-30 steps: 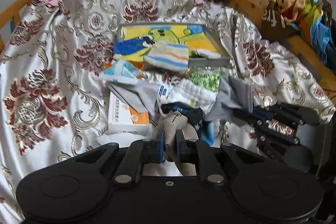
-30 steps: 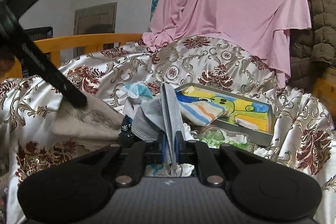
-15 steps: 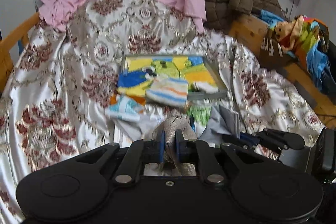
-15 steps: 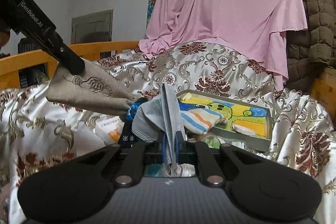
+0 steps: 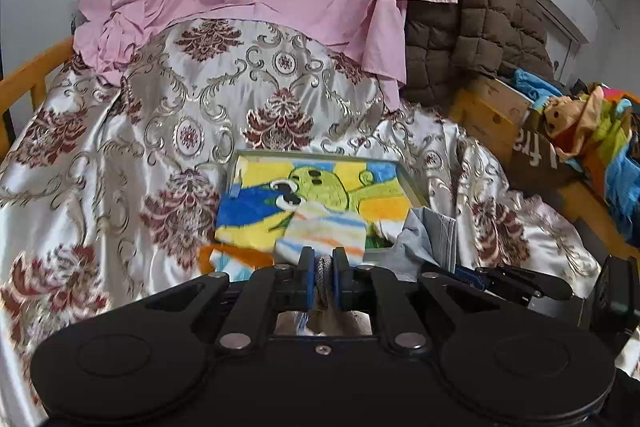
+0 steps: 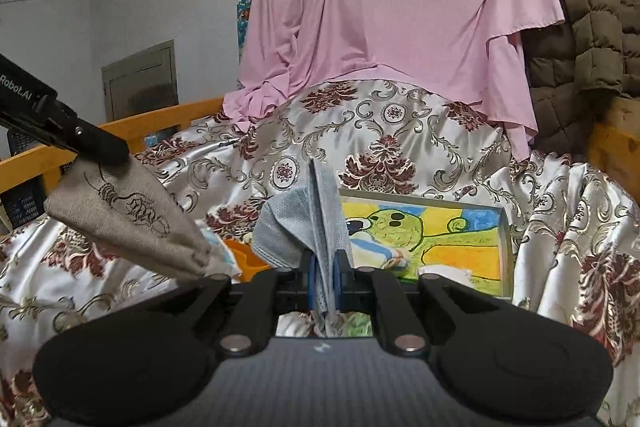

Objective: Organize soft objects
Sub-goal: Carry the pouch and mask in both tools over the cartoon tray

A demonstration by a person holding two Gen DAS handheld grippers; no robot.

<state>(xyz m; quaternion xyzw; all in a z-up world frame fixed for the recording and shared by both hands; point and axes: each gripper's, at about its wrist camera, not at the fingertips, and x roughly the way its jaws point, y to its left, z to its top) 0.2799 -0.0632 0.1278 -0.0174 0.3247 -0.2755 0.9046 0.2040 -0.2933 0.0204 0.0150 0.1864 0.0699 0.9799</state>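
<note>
Floral bedspread [image 6: 400, 131], crumpled grey cloth [image 6: 292, 227]

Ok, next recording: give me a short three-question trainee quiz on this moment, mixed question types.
1. True or false: the right gripper is shut on the grey cloth.
2. Multiple choice: the left gripper holds A) the pink sheet, B) the beige cloth, C) the striped sock.
3. Fill in: the striped sock lies on the cartoon towel inside the shallow ____.

Key: 1 true; 2 B; 3 tray.
</note>
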